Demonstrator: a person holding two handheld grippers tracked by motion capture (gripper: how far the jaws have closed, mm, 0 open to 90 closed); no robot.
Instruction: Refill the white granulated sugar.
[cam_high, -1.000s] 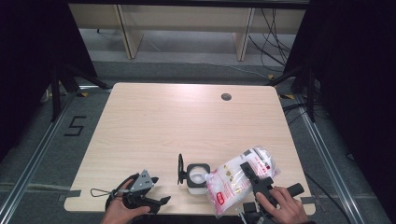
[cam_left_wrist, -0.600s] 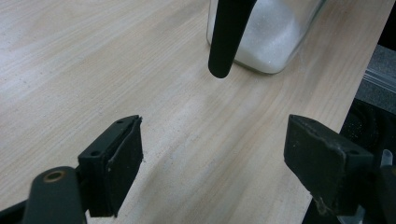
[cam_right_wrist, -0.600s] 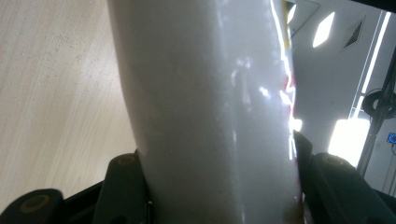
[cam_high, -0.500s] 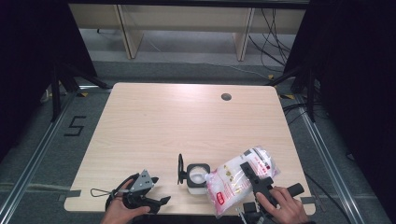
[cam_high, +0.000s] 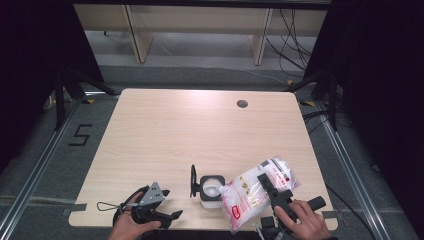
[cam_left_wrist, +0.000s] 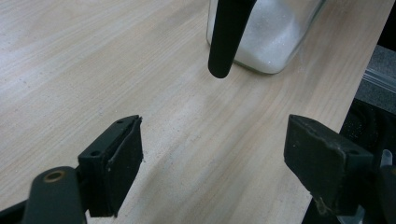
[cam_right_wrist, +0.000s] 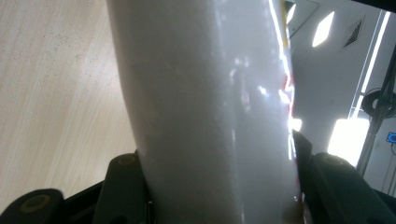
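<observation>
Bag (cam_high: 257, 192) of white granules is tilting over the square jar (cam_high: 210, 188) at the table's (cam_high: 200, 135) near edge, clamped in the right tool (cam_high: 274, 192); pouring step, probably. Left tool (cam_high: 172, 215) is idling wide open beside. Next: tip further, mouth over jar.

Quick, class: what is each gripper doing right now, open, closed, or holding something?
Left gripper: open, jaws wide apart, holding nothing.
Right gripper: closed on the clear plastic bag of white granules.

Left gripper (cam_high: 167, 216) agape, right gripper (cam_high: 272, 192) clamped
</observation>
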